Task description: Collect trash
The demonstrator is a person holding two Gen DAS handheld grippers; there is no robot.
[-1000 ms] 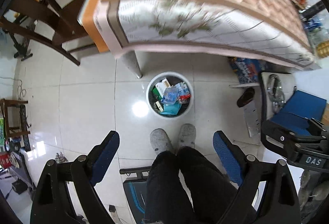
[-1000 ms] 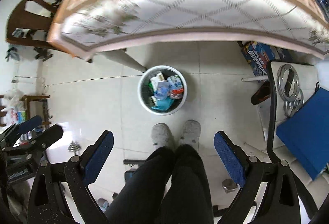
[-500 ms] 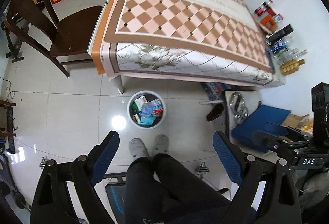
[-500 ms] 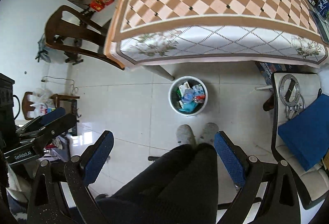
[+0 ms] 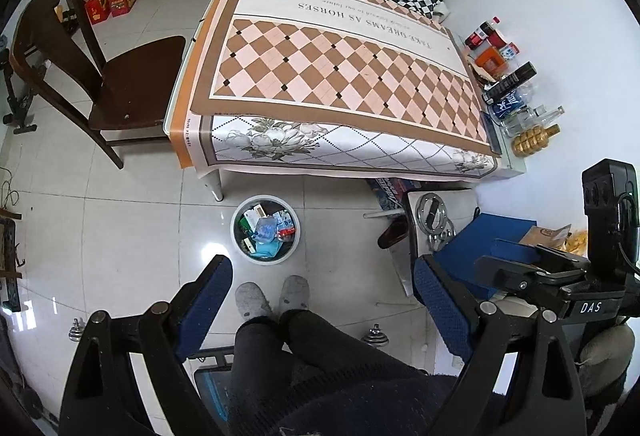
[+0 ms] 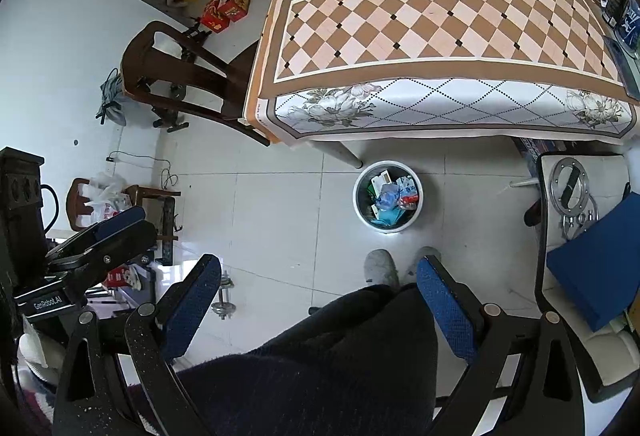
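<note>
White round trash bin (image 5: 265,230), upright on floor tiles, centre of left wrist frame, right of centre in right wrist frame (image 6: 387,197); open-topped, dark-lined; trash (image 5: 267,228) inside: teal item, blue-white wrappers, white cartons, red scrap

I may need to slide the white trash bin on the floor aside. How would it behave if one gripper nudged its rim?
The white trash bin stands on glossy floor tiles, so it would probably slide easily. Its load looks like light wrappers and cartons, so it is likely light. A push at the rim might tip it rather than slide it; lower is probably safer.
</note>
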